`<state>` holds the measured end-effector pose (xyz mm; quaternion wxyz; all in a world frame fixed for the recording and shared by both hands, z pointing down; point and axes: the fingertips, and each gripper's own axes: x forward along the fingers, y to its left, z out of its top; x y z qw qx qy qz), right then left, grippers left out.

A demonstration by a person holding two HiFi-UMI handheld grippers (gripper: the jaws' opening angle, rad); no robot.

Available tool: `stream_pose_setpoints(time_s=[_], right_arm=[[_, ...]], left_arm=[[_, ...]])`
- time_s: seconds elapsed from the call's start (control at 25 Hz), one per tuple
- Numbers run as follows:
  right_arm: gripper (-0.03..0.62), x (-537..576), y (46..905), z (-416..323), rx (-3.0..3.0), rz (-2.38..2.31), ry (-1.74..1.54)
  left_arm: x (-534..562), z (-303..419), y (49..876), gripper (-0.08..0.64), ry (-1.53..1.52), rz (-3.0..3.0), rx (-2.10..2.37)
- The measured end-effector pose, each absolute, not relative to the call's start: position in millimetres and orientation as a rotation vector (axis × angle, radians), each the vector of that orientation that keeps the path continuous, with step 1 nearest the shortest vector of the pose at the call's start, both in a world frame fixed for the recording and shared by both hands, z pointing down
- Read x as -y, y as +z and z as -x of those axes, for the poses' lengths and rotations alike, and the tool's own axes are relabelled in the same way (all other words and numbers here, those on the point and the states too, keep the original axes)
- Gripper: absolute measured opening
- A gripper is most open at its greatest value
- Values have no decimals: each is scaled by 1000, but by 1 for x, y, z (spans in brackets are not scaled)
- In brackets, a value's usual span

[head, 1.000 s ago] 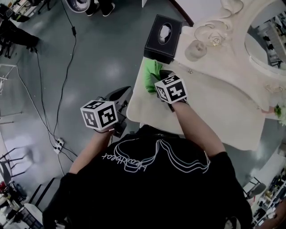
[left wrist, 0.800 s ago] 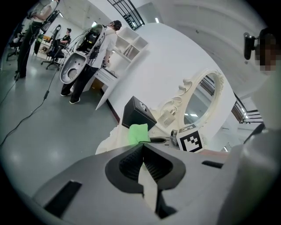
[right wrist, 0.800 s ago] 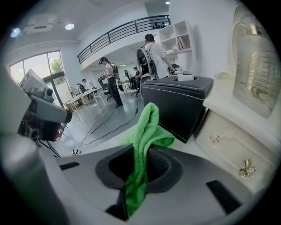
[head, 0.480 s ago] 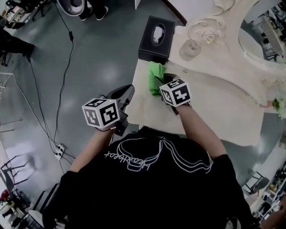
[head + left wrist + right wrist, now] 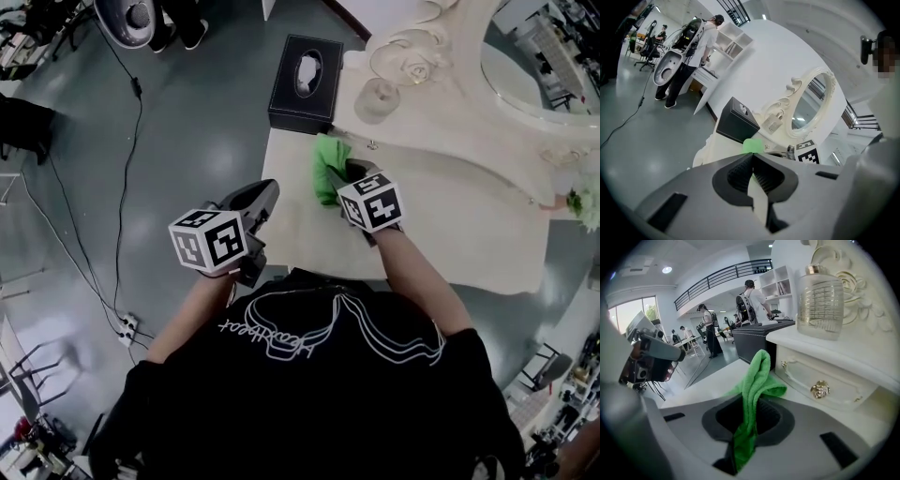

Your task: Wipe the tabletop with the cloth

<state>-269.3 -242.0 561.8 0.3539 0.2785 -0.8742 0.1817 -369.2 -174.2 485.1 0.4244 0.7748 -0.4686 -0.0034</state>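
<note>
At the desk's point(image 5: 450, 239) left end, the right tongs point(image 5: 749, 422) are clamped tight on the green cloth point(image 5: 757, 376). One fold is pinched between the jaws, and the rest is bunched on the pale top just ahead of them. Since a second ago that bundle has slid in from the very edge toward three o'clock. I'd judge a wiping stroke is under way, with most of the desk out to the right yet to be covered.

The left tongs point(image 5: 751, 160), at about eight o'clock from the right pair, hang off the desk over the floor point(image 5: 187, 122), jaws pressed together on nothing.

Farther out, a black tissue box point(image 5: 302, 70) sits at eleven o'clock from the cloth. A glass bottle point(image 5: 378, 98) stands at one o'clock on the raised ledge point(image 5: 441, 131), with the oval mirror point(image 5: 810, 104) behind it.

By my count: two tongs, one cloth, one tissue box, one bottle, one mirror.
</note>
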Motion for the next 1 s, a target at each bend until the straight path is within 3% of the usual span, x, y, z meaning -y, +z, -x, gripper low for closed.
stream_pose_setpoints(time_s=[1.0], right_arm=[[55,238,561,204,2213,-824,404]], left_arm=[[185,327,477,3,30,-2000,1079]])
